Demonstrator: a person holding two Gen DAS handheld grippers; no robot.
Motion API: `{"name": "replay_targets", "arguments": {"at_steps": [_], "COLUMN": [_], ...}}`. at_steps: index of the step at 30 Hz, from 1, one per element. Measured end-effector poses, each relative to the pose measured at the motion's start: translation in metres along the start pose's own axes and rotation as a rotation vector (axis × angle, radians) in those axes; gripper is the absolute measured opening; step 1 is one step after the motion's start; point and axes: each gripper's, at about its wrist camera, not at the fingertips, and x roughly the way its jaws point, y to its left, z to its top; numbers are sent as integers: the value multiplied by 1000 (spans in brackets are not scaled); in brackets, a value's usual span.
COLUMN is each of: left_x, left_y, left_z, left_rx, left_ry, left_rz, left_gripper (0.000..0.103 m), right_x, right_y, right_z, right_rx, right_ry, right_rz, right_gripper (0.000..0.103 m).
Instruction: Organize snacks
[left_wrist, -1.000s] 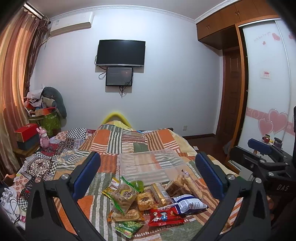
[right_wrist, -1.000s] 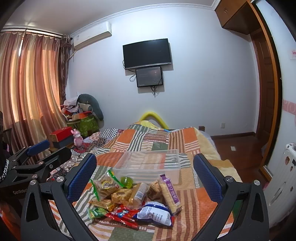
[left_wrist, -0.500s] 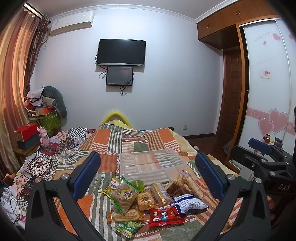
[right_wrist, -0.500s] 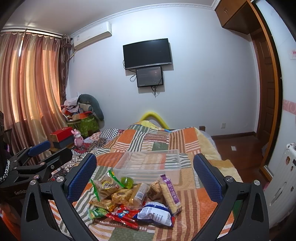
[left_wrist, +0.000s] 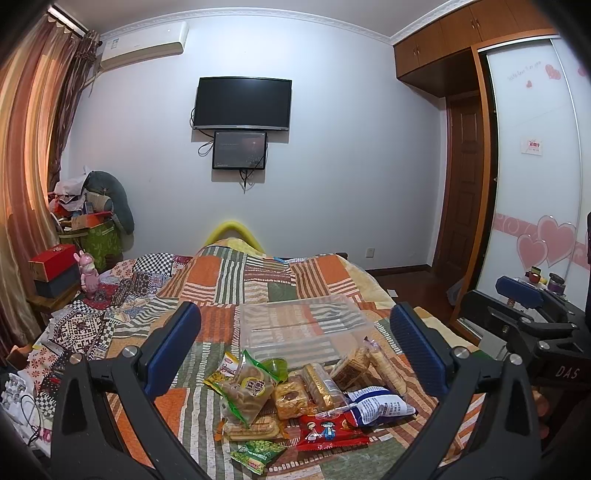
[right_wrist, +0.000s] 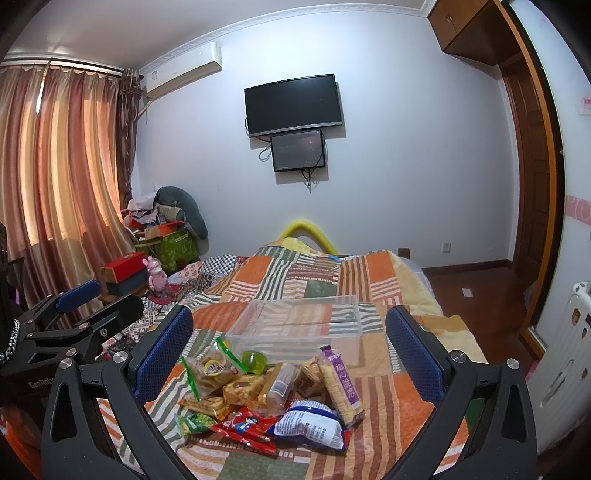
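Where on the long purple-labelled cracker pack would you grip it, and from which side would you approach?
Grip the purple-labelled cracker pack across its narrow width near mid-length, coming from above with the right gripper. It lies long and slim atop the pile, its right side clear over the quilt.

Left wrist view sits above the near end of the bed (left_wrist: 236, 284), looking along its own spread fingers toward the far wall and the television (left_wrist: 242, 103); the right tool (left_wrist: 524, 317) pokes in at its right edge. Right wrist view faces the same wall from a spot further right, with the left tool (right_wrist: 74, 321) at its left edge. Both look slightly down, near the snack pile (left_wrist: 295, 391), and share the clear box (right_wrist: 295, 325), the bed and the television.
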Motion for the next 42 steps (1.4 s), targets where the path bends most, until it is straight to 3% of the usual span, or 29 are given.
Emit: {"name": "replay_targets", "arguments": {"at_steps": [42], "left_x": [9], "left_y": [3], "left_z": [-2], "left_rx": [-4], "left_ry": [18], "left_rz": [5], "left_gripper": [103], "right_x": [9], "right_y": [2], "right_z": [-4], "right_rx": [-12], "right_ry": [15], "right_rz": [14], "right_gripper": [103]}}
